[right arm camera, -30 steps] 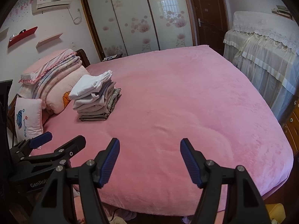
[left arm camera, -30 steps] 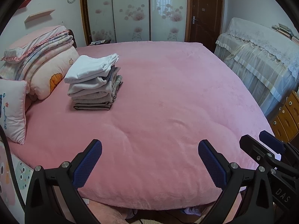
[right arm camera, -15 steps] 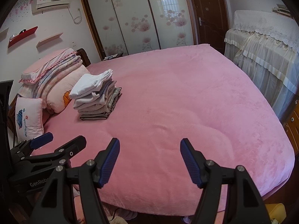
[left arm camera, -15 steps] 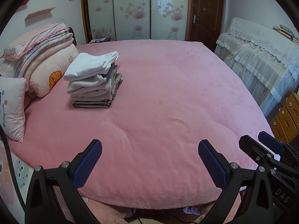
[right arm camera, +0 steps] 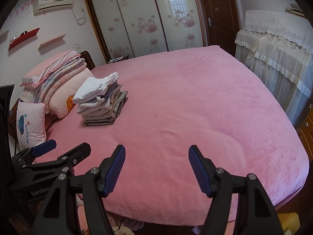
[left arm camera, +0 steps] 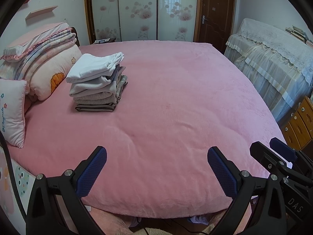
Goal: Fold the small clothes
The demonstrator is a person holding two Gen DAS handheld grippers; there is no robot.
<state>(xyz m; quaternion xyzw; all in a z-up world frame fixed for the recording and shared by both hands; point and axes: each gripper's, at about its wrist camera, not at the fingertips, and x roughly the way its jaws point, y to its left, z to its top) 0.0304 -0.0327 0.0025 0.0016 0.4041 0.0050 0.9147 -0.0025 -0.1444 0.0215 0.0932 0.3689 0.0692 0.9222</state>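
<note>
Both the left gripper (left arm camera: 156, 168) and right gripper (right arm camera: 156, 168) hover with jaws apart and empty at the near edge of the pink bed (left arm camera: 176, 101), apparently because the folded clothes stack (left arm camera: 97, 82) already sits finished beside the bed's pillows (left arm camera: 49, 72).

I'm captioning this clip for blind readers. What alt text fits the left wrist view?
A stack of folded clothes, white piece on top, sits on a pink bed near pillows. The open left gripper hovers empty above the bed's near edge; the right gripper shows at the right.
</note>
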